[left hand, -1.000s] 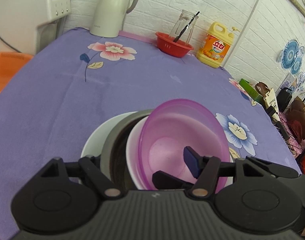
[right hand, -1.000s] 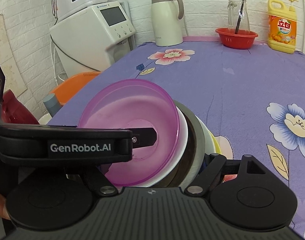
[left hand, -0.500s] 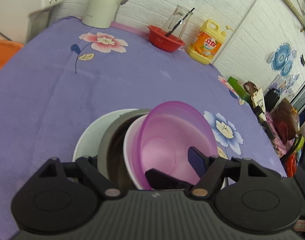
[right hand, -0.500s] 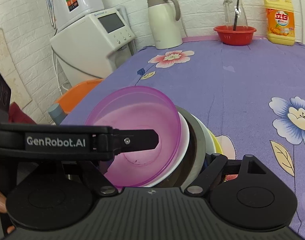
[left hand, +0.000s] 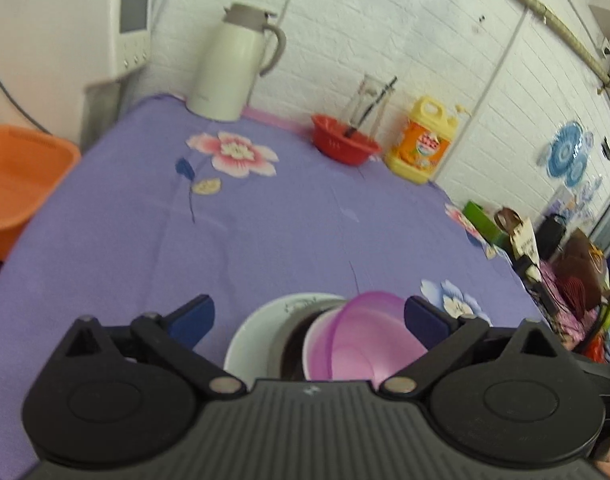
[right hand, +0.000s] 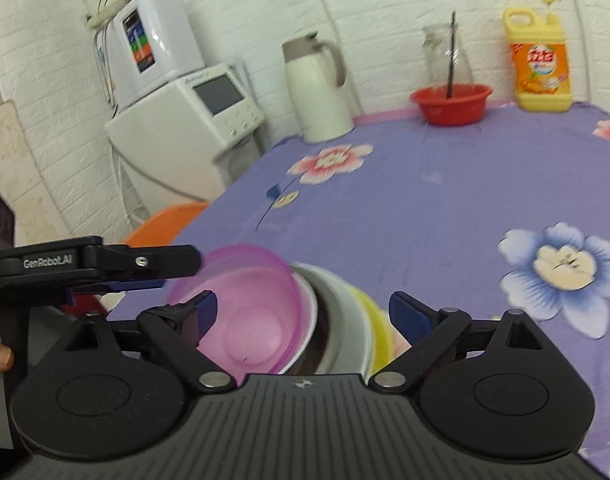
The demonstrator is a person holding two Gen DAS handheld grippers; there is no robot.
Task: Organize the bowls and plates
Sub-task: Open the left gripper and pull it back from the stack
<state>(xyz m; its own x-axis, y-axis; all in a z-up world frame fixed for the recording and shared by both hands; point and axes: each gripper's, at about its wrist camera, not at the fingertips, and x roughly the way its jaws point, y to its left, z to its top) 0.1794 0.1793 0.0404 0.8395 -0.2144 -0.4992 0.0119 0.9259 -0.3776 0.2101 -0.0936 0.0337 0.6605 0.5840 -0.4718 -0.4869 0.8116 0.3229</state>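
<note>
A row of dishes stands on edge on the purple flowered tablecloth [left hand: 265,224]. The translucent pink bowl [left hand: 371,346] is at the front, also seen in the right wrist view [right hand: 249,312]. Behind it stand a white plate [right hand: 307,312], a dark grey bowl [left hand: 293,340], a white bowl [left hand: 251,338] and a yellow dish [right hand: 379,324]. My left gripper [left hand: 309,318] is open and empty above the stack; it shows from the side in the right wrist view [right hand: 105,268]. My right gripper [right hand: 311,314] is open and empty, with its fingers either side of the stack.
At the back stand a white thermos jug [left hand: 233,68], a red bowl [left hand: 343,144] holding a glass jar, and a yellow detergent bottle [left hand: 423,144]. A white appliance [right hand: 193,120] and an orange basin [left hand: 17,176] are left of the table. Cluttered items [left hand: 545,248] sit at the right.
Both grippers have opened and let go of the dishes. Both have pulled up and back, so the stack looks smaller and lower in both views.
</note>
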